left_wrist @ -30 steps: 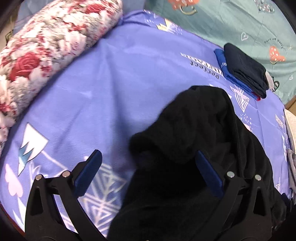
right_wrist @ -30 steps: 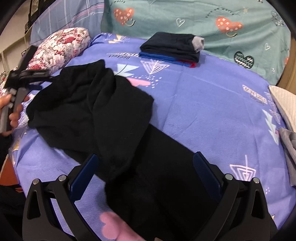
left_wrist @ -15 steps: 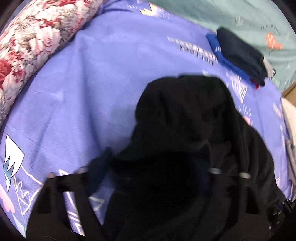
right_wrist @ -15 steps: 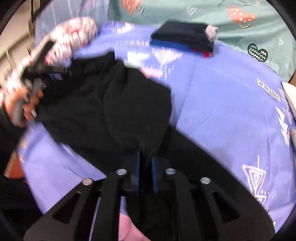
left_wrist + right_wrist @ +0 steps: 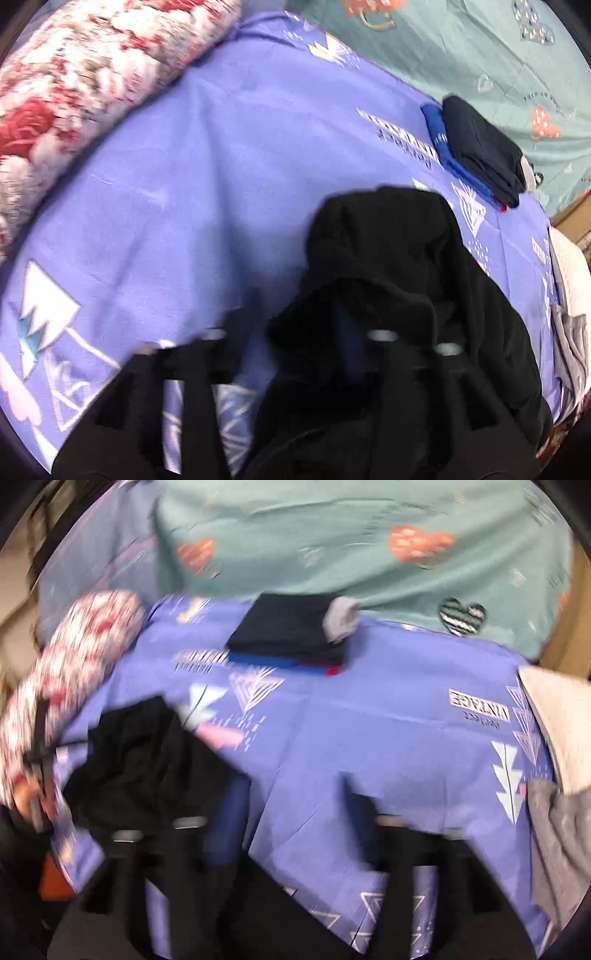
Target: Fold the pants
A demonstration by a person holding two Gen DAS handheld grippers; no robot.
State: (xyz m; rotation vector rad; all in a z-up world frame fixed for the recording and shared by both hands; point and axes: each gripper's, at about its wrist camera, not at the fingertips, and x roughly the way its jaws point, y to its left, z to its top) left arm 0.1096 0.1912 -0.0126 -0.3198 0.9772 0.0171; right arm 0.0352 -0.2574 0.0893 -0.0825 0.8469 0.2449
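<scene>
Now right gripper [image 5: 291, 808] has just sprung open, jaws empty over bare sheet [image 5: 369, 731], while left gripper [image 5: 295, 332] grips the bunched pants [image 5: 388, 258] near-left; fold barely begun, likely needs regrasp.

black pants [image 5: 388, 251], purple patterned sheet [image 5: 221, 155]

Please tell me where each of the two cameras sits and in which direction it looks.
Left wrist: on the left hand-held gripper, looking down across the purple sheet at the black pants; its own blurred fingers show.
Right wrist: on the right hand-held gripper, facing the teal bedding; its fingers and the person's other hand show.
Shared: pants, sheet, folded stack of dark clothes, floral pillow.
</scene>
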